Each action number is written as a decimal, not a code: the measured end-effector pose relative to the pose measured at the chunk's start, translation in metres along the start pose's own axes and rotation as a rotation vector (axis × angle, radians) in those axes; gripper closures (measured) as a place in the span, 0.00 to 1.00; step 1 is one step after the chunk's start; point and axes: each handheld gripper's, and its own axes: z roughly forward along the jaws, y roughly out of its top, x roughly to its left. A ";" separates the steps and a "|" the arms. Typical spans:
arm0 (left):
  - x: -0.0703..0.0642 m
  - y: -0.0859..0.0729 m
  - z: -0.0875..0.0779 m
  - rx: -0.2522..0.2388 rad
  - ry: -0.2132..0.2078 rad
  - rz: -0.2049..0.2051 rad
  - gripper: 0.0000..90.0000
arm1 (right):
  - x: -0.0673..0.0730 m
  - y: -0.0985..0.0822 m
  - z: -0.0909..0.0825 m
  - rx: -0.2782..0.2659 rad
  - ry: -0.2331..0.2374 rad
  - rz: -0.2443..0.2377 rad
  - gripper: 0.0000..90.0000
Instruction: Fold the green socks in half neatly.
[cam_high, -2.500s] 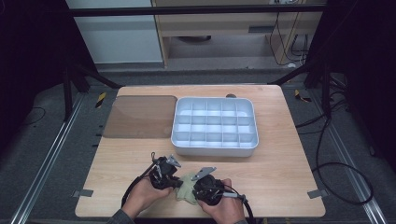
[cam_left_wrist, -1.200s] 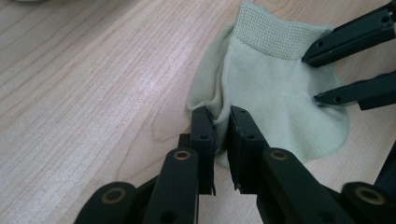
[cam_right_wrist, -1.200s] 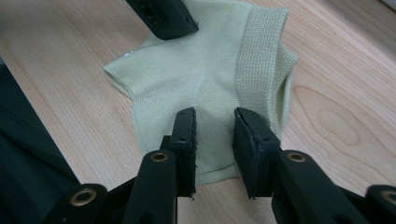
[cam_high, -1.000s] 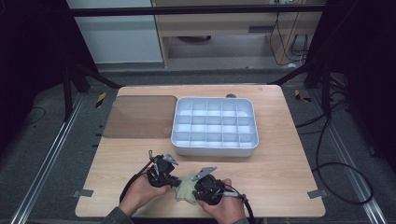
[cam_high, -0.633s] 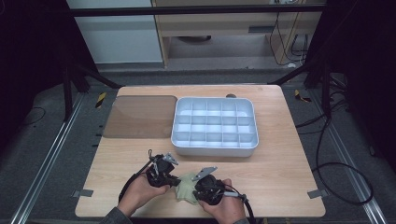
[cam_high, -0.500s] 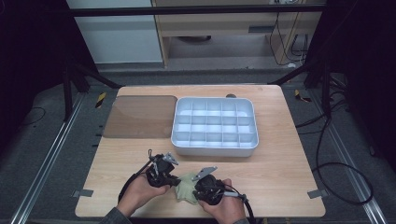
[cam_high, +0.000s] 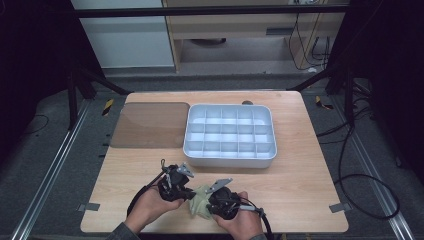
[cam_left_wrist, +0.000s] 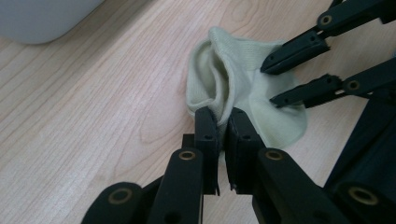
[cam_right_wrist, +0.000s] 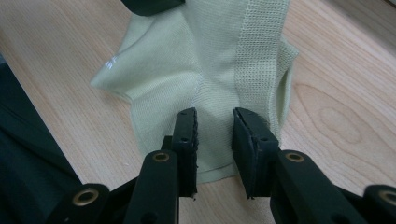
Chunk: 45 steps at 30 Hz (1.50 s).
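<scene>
Pale-green sock (cam_left_wrist: 243, 93) pinched in the closed left tool (cam_left_wrist: 223, 122); right tool (cam_right_wrist: 215, 123) part-open over it

Pale green sock (cam_left_wrist: 243, 93); white tray (cam_high: 230, 135); black grippers.

No legible text, label, brand, number or sign was found in any of the three views.
</scene>
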 end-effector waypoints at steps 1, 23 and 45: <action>-0.001 0.001 -0.001 -0.004 -0.006 0.003 0.94 | 0.000 0.000 0.000 0.000 0.000 0.002 0.78; -0.031 0.018 0.010 0.010 -0.048 0.075 0.94 | -0.005 -0.006 -0.002 -0.054 0.044 0.019 0.75; -0.033 0.019 0.016 0.014 -0.046 0.087 0.94 | -0.021 -0.011 -0.007 -0.014 0.053 0.056 0.93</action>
